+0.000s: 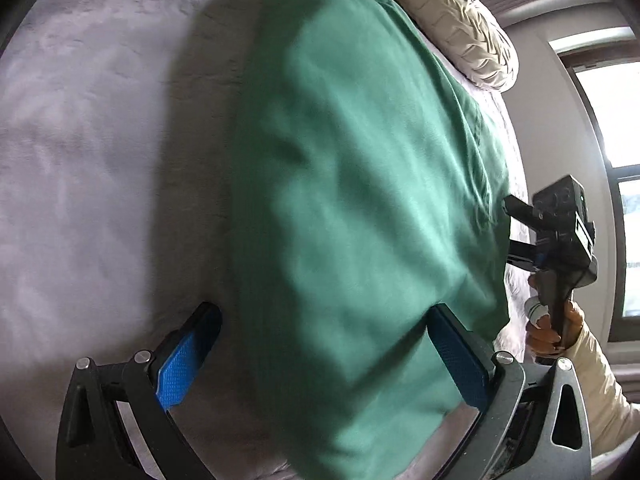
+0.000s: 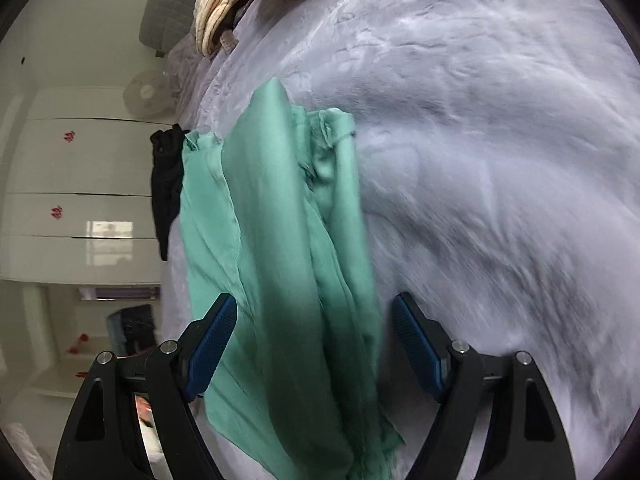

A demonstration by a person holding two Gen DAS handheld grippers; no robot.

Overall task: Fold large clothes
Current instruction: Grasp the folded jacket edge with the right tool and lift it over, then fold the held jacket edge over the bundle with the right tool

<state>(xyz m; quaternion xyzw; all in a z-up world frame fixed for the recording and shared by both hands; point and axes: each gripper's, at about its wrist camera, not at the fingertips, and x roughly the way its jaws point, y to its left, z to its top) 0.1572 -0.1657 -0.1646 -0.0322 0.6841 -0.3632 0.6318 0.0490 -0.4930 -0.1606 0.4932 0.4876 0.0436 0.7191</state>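
Note:
A large green garment (image 1: 352, 184) lies in a long folded strip on the grey bed blanket (image 1: 88, 168). My left gripper (image 1: 324, 312) is open just above its near end; the left blue pad is over blanket and the right pad over cloth. In the right wrist view the same green garment (image 2: 276, 240) runs away from me, creased along its length. My right gripper (image 2: 314, 300) stands open, one finger on each side of the strip, and neither pad presses on it. The right gripper (image 1: 510, 228) also shows in the left wrist view at the garment's right edge, held by a gloved hand (image 1: 548, 328).
A beige quilted pillow (image 1: 452, 20) lies at the head of the bed, with a window (image 1: 616, 128) beyond. A black garment (image 2: 166, 184) hangs at the bed's far edge. White wardrobe doors (image 2: 80, 184) and a fan (image 2: 146, 94) stand past it. Grey blanket (image 2: 500, 160) spreads wide.

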